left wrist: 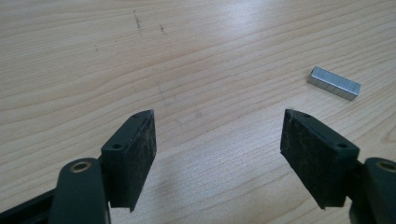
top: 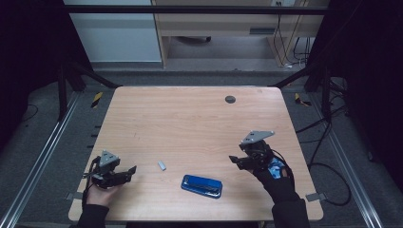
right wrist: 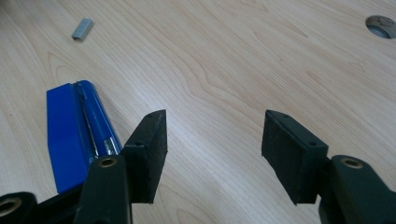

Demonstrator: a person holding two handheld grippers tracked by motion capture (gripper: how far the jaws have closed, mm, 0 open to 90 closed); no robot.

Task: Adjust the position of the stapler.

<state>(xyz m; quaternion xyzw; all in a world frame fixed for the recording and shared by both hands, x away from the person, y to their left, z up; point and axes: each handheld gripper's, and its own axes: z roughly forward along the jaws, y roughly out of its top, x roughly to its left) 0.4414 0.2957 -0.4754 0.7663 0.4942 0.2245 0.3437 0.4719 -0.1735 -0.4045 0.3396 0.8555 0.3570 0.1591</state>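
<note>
A blue stapler [top: 202, 185] lies flat near the table's front edge, between the two hands; in the right gripper view the blue stapler [right wrist: 74, 130] sits left of the jaws. A small silver strip of staples [top: 162, 165] lies to its left and shows as the strip of staples [left wrist: 335, 83] and again as the strip of staples [right wrist: 82, 29]. My left gripper [top: 128, 173] is held low at the front left, open and holding nothing, its fingertips [left wrist: 140, 135] wide apart over bare wood. My right gripper [top: 236, 161] is right of the stapler, open and holding nothing.
The wooden table [top: 190, 118] has a round cable hole [top: 230, 99] at the back middle, also seen as the cable hole [right wrist: 380, 25]. Black frame posts and cables stand around the table on the grey floor.
</note>
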